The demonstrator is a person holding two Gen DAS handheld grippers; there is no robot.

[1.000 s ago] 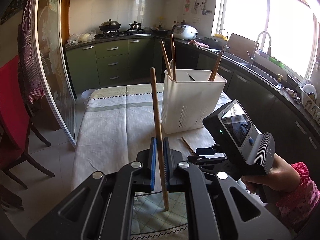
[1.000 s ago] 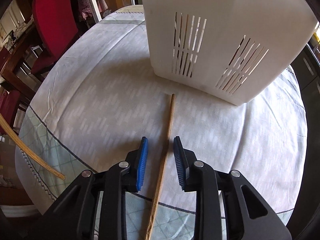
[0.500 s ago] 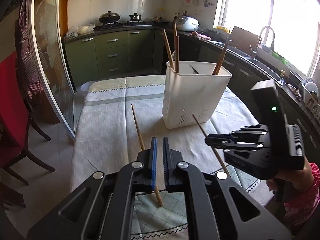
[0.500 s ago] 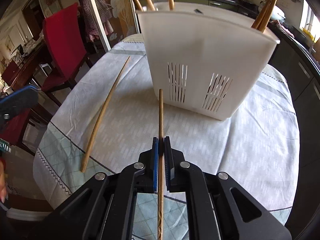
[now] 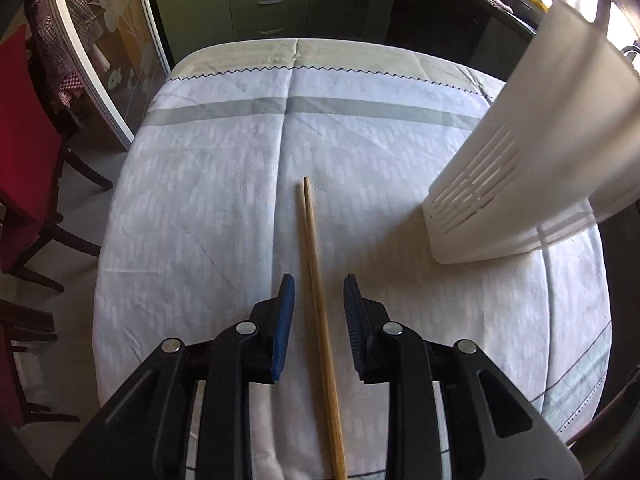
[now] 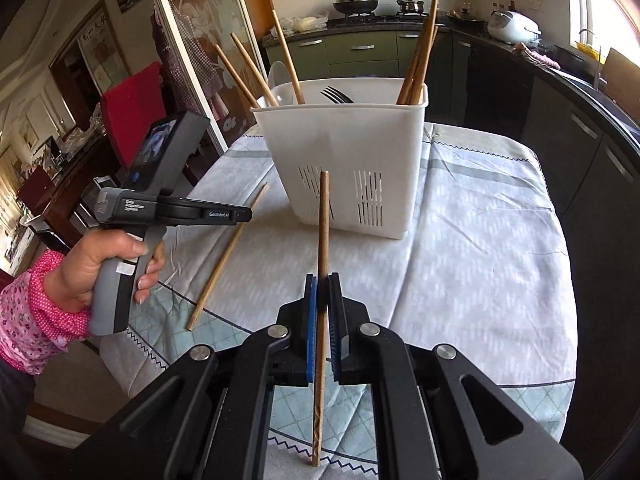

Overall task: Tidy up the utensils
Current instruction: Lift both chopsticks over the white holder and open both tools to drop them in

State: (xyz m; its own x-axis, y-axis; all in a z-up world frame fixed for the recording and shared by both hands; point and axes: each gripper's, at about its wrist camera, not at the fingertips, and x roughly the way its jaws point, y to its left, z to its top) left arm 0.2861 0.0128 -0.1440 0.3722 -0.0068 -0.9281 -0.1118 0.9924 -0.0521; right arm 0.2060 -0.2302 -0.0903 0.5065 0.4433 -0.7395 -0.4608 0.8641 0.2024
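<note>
Left wrist view first: our left gripper [image 5: 319, 312] sits wide open over a chopstick [image 5: 316, 276] lying flat on the tablecloth [image 5: 200, 184], so we'd probably centre it before squeezing. The white caddy [image 6: 344, 160] stands to the right on the cloth. Our right gripper [image 6: 322, 312] is clamped on a second chopstick [image 6: 323, 232], held upright in front of the caddy. We'd lift clear of the rim, and dodge the chopsticks and fork [image 6: 338, 95] already inside.

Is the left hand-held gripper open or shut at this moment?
Open. The left hand-held gripper has its jaws spread, and a chopstick lies on the tablecloth between them, ungripped.
</note>
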